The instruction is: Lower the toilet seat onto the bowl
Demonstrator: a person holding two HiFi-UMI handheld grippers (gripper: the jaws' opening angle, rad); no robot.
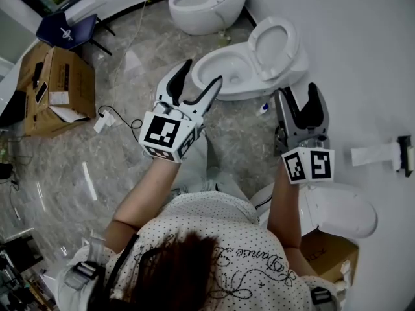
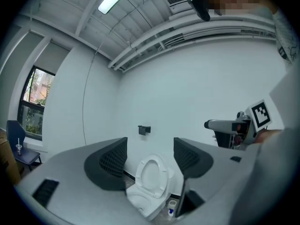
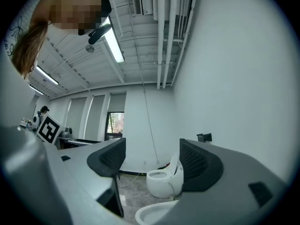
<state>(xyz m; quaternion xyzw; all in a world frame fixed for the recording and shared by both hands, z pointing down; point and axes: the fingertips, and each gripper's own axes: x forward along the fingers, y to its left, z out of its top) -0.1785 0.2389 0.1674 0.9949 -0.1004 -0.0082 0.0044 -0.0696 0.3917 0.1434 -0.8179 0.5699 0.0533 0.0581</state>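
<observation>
Left gripper (image 1: 203, 71) and right gripper (image 1: 299, 89): jaws wide apart, nothing between them.
Neither touches anything; beyond their tips the bowl (image 1: 227, 76) lies uncovered, and the toilet seat (image 1: 275, 44) stands raised behind it, against the white wall (image 1: 363, 57).

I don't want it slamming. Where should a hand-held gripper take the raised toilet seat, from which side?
Grip the toilet seat at its free top edge, opposite the hinge, from the front over the bowl. It stands upright by the wall, leaving only the front open; the thin ring should fit the open right hand-held gripper.
</observation>
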